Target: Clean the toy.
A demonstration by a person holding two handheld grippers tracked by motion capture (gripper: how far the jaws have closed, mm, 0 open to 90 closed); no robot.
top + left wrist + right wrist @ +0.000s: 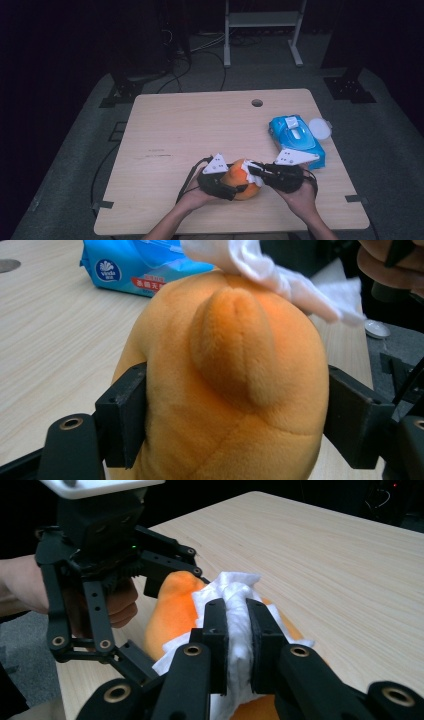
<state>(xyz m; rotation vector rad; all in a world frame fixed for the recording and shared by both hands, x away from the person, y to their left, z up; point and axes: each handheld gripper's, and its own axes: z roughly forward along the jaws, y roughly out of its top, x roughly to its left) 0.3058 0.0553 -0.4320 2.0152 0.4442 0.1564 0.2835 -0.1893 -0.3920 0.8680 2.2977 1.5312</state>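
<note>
Orange plush [225, 385] clamped in left tool [218, 181], white wipe [235, 630] pinched by right tool [236, 615], blue pack [296, 140] behind.

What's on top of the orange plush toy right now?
A white wipe, pinched in the right tongs, lies on the orange plush toy. The fur beneath it is hidden.

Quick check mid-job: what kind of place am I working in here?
Probably a lab or recording workspace, not a home: a bare wooden table on grey carpet, cables and metal stands in the dark behind it, and on it just an orange plush toy and a pack of wet wipes.
</note>
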